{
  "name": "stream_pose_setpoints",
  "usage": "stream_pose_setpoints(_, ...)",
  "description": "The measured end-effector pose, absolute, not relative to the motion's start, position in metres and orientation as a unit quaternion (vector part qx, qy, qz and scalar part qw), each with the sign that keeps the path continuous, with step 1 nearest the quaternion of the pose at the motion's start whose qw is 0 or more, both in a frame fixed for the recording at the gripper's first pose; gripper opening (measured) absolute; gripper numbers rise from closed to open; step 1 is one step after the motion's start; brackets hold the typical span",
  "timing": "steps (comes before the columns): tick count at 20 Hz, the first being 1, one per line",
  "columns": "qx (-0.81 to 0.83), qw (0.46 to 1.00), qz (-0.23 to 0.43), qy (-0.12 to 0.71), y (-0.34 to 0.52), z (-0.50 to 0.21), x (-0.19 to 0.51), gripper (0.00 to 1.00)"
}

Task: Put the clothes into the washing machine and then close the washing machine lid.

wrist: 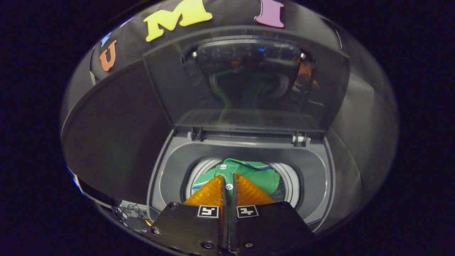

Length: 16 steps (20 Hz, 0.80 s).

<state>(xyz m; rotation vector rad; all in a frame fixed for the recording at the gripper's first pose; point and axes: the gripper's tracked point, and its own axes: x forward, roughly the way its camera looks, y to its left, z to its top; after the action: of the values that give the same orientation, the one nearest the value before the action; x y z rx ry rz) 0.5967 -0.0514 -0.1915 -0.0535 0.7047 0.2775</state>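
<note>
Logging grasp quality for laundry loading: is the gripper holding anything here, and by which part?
Yes. The gripper is shut on the green shirt, pinching its buttoned front placket just below the collar, over the washing machine drum.

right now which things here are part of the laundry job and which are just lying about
Part of the job:
- green shirt, pinched between the tool's fingers over the drum
- washing machine, drum opening just ahead
- lid, standing open

Just lying about:
- tangle of wires beside the machine
</note>
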Motion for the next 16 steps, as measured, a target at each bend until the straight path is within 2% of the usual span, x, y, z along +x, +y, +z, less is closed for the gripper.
stream_pose_setpoints(6,-0.027,0.906,0.099,0.411,-0.051,-0.254,0.603,0.05)
stream_pose_setpoints(16,-0.039,0.895,0.070,0.438,-0.053,-0.271,0.604,0.11)
